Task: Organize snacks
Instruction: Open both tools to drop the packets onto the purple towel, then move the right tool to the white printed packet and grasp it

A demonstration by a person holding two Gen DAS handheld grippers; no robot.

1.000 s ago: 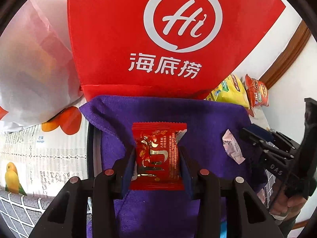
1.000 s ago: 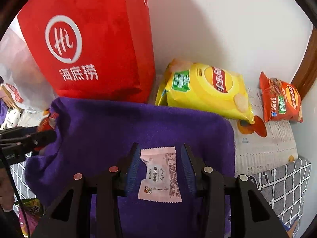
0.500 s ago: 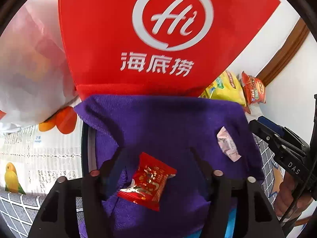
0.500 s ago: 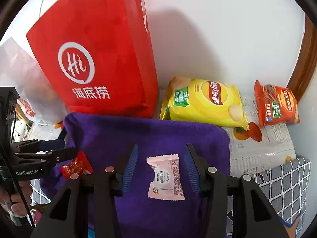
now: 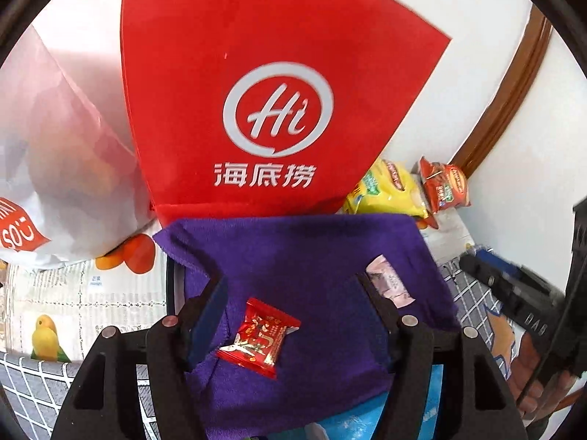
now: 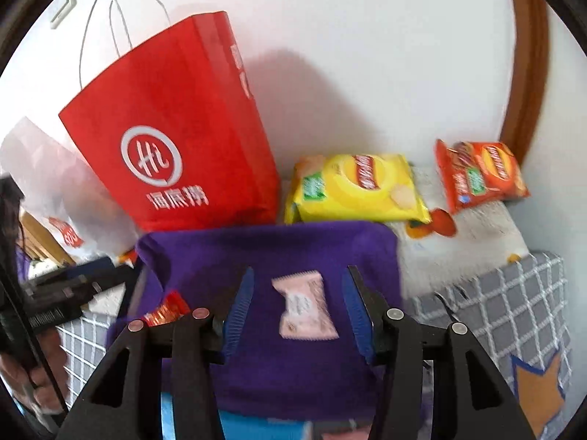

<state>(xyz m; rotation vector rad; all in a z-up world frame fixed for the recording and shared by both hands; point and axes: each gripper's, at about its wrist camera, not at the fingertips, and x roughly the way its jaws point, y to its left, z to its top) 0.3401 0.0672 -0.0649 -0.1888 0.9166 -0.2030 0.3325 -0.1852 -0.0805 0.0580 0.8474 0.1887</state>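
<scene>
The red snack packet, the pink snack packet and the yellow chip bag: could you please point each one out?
red snack packet [image 5: 261, 337]: left wrist view, wrapper's middle.
pink snack packet [image 6: 305, 305]: right wrist view, wrapper's middle.
yellow chip bag [image 6: 357, 190]: right wrist view, bag's front.

The tall red non-woven bag [image 5: 279, 84] at twelve o'clock in the left wrist view carries a white ring logo reading "Hi" with the Chinese characters 海底捞 beneath. The white plastic bag [image 5: 69, 168] at nine o'clock shows a red patch with white letters, perhaps "SO", cut off at the edge. The black handheld gripper body [image 5: 528, 308] at three o'clock bears pale letters "DAS", blurred.
</scene>
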